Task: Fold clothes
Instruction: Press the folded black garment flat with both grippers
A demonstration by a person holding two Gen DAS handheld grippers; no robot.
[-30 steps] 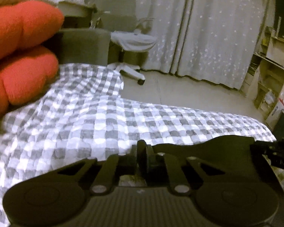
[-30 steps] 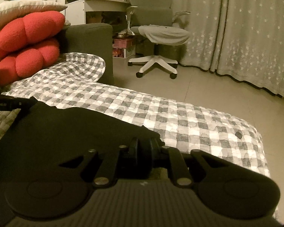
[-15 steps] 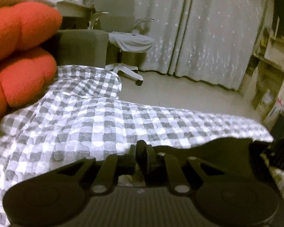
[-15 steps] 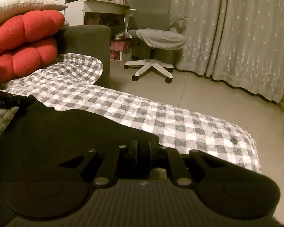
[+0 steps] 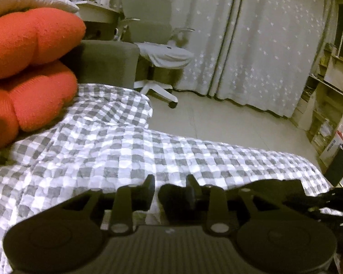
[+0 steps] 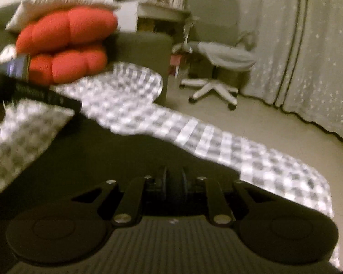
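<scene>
A black garment (image 6: pixel 98 155) lies flat on the grey-checked blanket (image 5: pixel 125 150), dark and hard to read. In the left wrist view its edge (image 5: pixel 263 189) runs right from my left gripper (image 5: pixel 170 189). That gripper's jaws are opening; a light gap shows beside the left finger, and a fold of the cloth sits loose against the right finger. In the blurred right wrist view my right gripper (image 6: pixel 174 182) holds the garment's near edge with its fingers close together, and its jaws are just starting to open. Each gripper shows at the edge of the other's view.
Red cushions (image 5: pixel 32 73) and a pale pillow (image 6: pixel 57 2) are stacked at the left against a dark sofa arm (image 5: pixel 107 61). Beyond the blanket are bare floor (image 5: pixel 217 123), a white office chair (image 5: pixel 157 54), curtains (image 5: pixel 263 45) and shelves (image 5: pixel 327 105) at the right.
My left gripper's fingers have spread apart, from pinched together to a visible gap. The right wrist view has swung sideways and blurred, and more of the cushions shows in it.
</scene>
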